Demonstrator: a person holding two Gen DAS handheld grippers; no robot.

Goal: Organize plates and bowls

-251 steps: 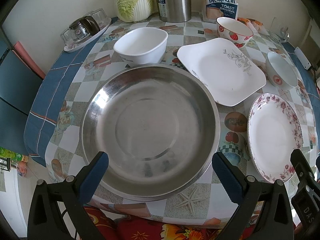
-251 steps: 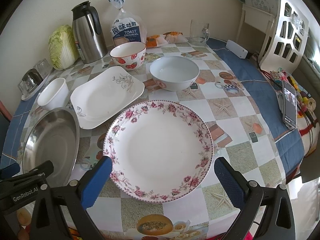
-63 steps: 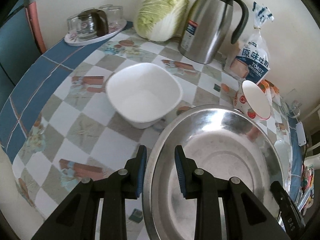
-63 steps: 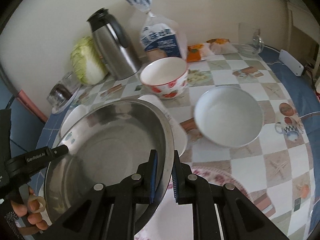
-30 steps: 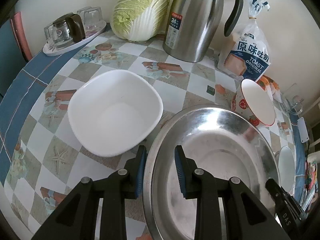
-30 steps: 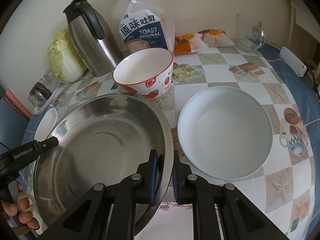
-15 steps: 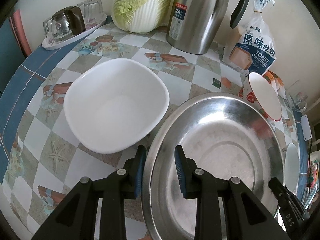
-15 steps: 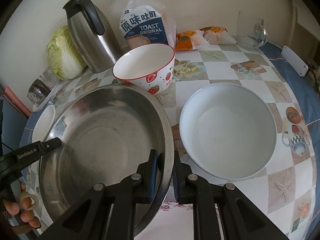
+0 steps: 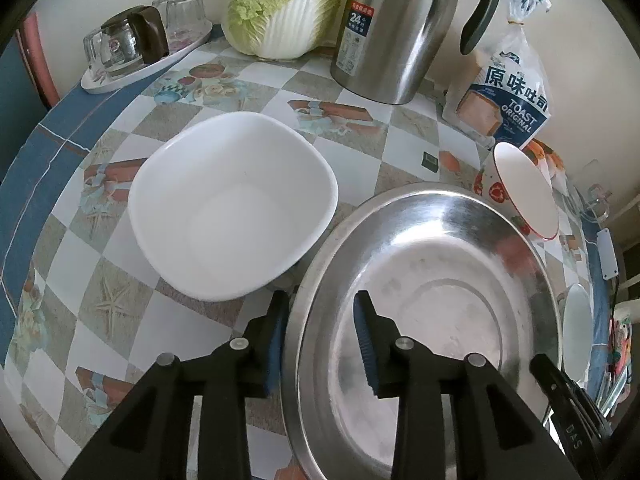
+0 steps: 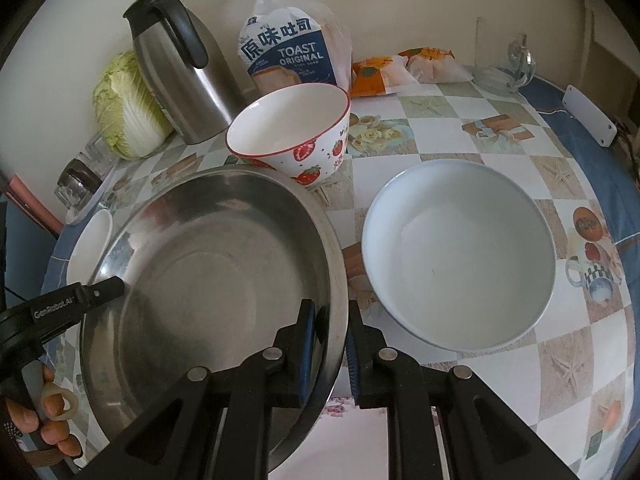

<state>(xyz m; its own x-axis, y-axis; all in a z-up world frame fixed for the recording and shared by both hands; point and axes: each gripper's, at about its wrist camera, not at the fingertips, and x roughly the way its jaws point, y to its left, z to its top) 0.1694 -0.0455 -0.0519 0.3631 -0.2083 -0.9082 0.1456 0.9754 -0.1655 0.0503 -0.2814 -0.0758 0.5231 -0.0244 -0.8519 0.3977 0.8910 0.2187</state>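
A big steel basin [image 9: 440, 300] [image 10: 216, 272] lies between the white square bowl [image 9: 232, 208] and the strawberry-patterned bowl [image 10: 288, 136]. My left gripper [image 9: 320, 336] straddles the basin's left rim. Its jaws are opening, with the rim between them and the inner pad standing off the wall. On the opposite rim my right gripper [image 10: 328, 344] is shut, its blue pads pinching the metal edge. A round white bowl [image 10: 460, 256] stands just right of the basin. The flowered plate's [image 10: 340, 408] rim shows under my right gripper.
Along the back wall stand a steel thermos [image 9: 392, 28], a cabbage [image 9: 280, 4], a toast bag [image 10: 288, 52] and a tray of glasses [image 9: 140, 48]. A person's hand [image 10: 52, 416] grips the left tool. The checked tablecloth [image 10: 452, 136] drops off at the blue border.
Eight seconds ago both grippers hung open at the table's front. They closed on the basin's rim and carried it back beside the strawberry bowl. Over the last half second the left jaws have parted slightly.
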